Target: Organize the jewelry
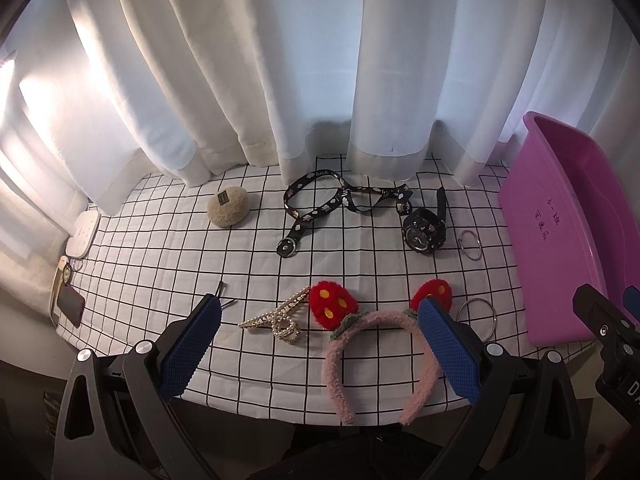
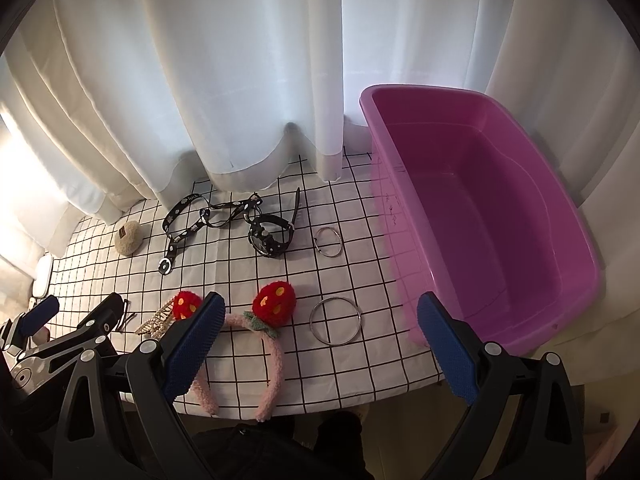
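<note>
A pink fuzzy headband with red strawberry ears [image 1: 376, 344] [image 2: 272, 360] lies at the table's front edge. A pearl hair clip [image 1: 280, 316] lies left of it, a large silver bangle [image 2: 337, 321] right of it. Farther back lie a black patterned strap [image 1: 320, 208], a black watch [image 1: 424, 230] [image 2: 269, 236] and a small silver ring [image 2: 329, 241]. An empty purple tub [image 2: 500, 216] stands at the right. My left gripper [image 1: 320, 344] is open above the front edge, over the headband. My right gripper [image 2: 320, 344] is open, near the bangle and tub.
A beige fuzzy pebble-shaped item [image 1: 229, 206] lies at the back left. Black hairpins [image 1: 224, 296] lie near the left finger. White curtains [image 1: 320, 60] hang behind the checked tablecloth [image 1: 160, 248]. A white device [image 1: 82, 236] and dark items [image 1: 68, 300] sit at the left edge.
</note>
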`<state>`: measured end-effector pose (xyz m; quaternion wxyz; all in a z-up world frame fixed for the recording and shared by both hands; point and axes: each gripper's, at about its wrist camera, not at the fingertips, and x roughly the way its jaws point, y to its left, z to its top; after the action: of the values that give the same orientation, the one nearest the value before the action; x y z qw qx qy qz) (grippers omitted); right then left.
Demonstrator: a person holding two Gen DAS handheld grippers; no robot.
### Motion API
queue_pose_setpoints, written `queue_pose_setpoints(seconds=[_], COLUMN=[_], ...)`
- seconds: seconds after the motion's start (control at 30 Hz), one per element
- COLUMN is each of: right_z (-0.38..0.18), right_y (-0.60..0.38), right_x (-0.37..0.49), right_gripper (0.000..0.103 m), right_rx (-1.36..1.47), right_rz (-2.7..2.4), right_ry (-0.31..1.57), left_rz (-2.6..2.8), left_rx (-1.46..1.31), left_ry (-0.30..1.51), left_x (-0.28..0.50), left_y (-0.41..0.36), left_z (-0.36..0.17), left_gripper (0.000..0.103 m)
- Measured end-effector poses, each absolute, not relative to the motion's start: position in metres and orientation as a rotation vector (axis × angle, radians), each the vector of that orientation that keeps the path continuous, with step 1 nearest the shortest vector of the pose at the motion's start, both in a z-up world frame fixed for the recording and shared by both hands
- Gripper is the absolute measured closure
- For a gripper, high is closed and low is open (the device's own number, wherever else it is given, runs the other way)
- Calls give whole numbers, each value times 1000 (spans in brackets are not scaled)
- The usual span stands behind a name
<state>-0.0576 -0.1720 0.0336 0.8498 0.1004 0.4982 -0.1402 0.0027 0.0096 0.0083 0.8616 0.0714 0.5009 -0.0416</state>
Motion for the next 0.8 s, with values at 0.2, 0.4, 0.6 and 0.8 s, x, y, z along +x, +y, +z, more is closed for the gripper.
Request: queue_pose_setpoints(seconds=[0.2,0.4,0.6,0.8], right_z=[34,32,20,-7], right_y=[-170,-167,-165,-162], right_x=[-56,-54,-54,-59], right_gripper=[11,11,11,11], right_rx=[215,217,236,199], right_rz=[-291,-283,-214,-132], right_ry=[1050,1059,1062,1051], left_rz=[-88,-79,-41,-62], left_rx=[149,142,128,41], left_ry=[1054,1063,1083,1101], left_x=[6,10,14,16], left_y=[11,17,29,66], left_z=[8,5,-12,-41], left_gripper=[6,6,6,6])
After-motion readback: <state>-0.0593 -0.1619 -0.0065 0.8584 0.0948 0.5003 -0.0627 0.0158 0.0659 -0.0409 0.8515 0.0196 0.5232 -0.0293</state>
